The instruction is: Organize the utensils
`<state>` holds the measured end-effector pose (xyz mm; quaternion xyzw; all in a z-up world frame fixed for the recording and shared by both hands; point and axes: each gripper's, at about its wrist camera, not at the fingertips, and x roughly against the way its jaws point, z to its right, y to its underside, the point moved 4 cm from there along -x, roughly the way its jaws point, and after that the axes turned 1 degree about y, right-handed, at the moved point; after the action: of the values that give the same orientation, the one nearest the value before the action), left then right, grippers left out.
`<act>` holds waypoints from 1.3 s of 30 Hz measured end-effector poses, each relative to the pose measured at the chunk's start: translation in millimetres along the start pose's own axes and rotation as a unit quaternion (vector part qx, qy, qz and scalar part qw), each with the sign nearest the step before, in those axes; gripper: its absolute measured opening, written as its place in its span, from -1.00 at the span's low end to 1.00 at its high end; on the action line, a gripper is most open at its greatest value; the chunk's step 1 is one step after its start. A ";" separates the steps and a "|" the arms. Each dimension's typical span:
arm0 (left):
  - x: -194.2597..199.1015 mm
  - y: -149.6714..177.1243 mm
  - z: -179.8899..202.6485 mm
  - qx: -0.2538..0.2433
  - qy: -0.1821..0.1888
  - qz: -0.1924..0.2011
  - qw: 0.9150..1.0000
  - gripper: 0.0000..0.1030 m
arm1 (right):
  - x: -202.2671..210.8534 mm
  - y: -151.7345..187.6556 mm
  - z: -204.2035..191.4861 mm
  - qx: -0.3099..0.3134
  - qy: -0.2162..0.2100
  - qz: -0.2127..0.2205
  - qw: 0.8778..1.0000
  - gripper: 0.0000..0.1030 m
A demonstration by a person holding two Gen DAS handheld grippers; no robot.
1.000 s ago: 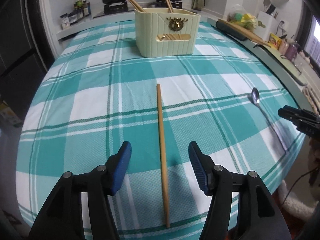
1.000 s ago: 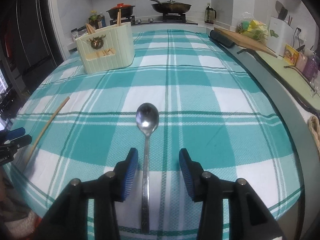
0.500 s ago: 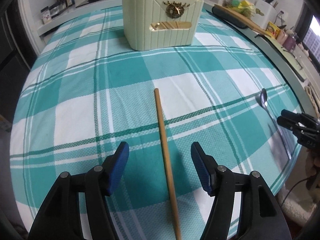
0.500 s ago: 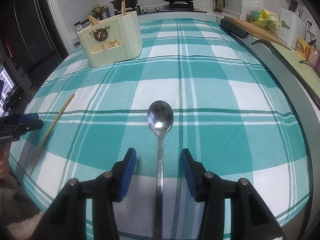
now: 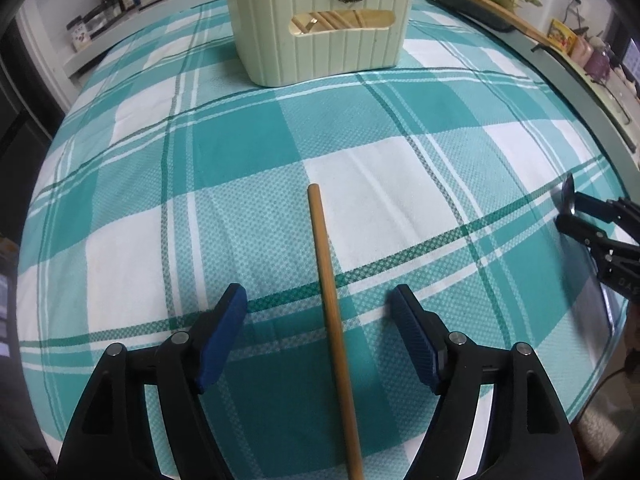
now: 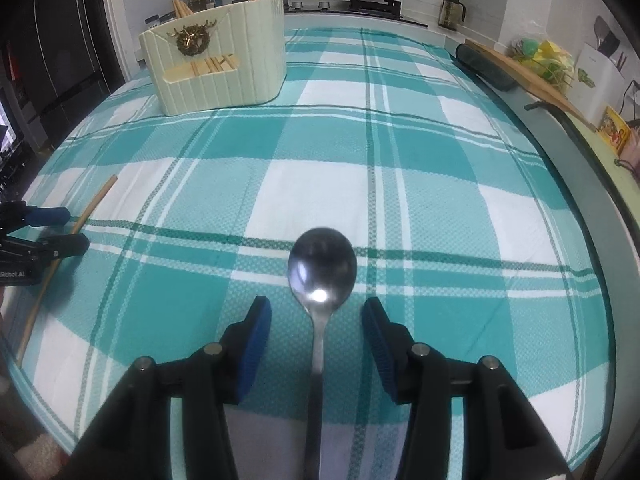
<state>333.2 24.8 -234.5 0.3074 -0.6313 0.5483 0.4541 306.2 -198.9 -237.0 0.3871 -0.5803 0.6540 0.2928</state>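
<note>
1. Left wrist view: the left claw (image 5: 318,306) stands wide open, its jaws having just been opening, astride a single bamboo chopstick (image 5: 331,304) that neither blue pad touches. The chopstick is a plain, pale-brown round rod lying flat on the teal-and-white checked cloth (image 5: 240,148) that covers the bench. Its long axis runs nearly straight away from the camera, the blunt far end pointing toward a cream ribbed utensil holder (image 5: 324,28) that stands well apart at the far side of the cloth. The holder bears a gold wreath ornament, and more chopsticks show through a slot in its front wall. At the right edge, the right claw (image 5: 570,212) is seen beside the bowl of a spoon (image 5: 567,192).

2. Right wrist view: the right claw (image 6: 316,316) is partly open and grips nothing; a metal spoon (image 6: 322,272) lies flat on the cloth between its pads, clear of both. The spoon is shiny steel with an oval bowl facing up and catching a spot of light. Its handle runs back under the claw, and its bowl points away, toward the far end of the bench. The utensil holder (image 6: 224,64) stands far off to the left, with chopsticks upright in it. At the left edge, the left claw (image 6: 66,228) straddles the chopstick (image 6: 72,232), which there lies slanted.
</note>
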 end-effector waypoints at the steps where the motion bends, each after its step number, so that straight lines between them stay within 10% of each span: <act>1: -0.6 -1.2 0.4 0.001 -0.001 -0.001 1.000 0.48 | -2.3 -3.8 -0.9 0.000 -0.001 0.003 1.000 -0.04; 4: 1.2 -2.5 5.2 -0.005 0.002 0.005 1.000 0.15 | -8.1 -12.5 -0.2 -0.007 -0.005 0.011 1.000 -0.04; 8: 3.8 -4.7 10.7 -0.008 0.000 0.009 1.000 -0.86 | -11.6 -17.6 2.0 -0.010 -0.001 0.024 1.000 -0.24; 27: 145.6 -13.7 -10.5 0.068 0.029 0.192 0.979 -0.90 | 102.9 -39.6 -2.5 -0.009 -0.069 0.154 0.986 -0.30; 39: 179.3 -13.0 -9.1 0.076 0.043 0.233 0.968 -0.90 | 146.9 -54.3 -15.2 0.001 -0.086 0.202 0.976 -0.31</act>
<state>275.4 50.6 -66.0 0.1617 -0.6219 0.6983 0.3154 271.2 -185.2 -84.2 0.3167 -0.6690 0.6644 0.1036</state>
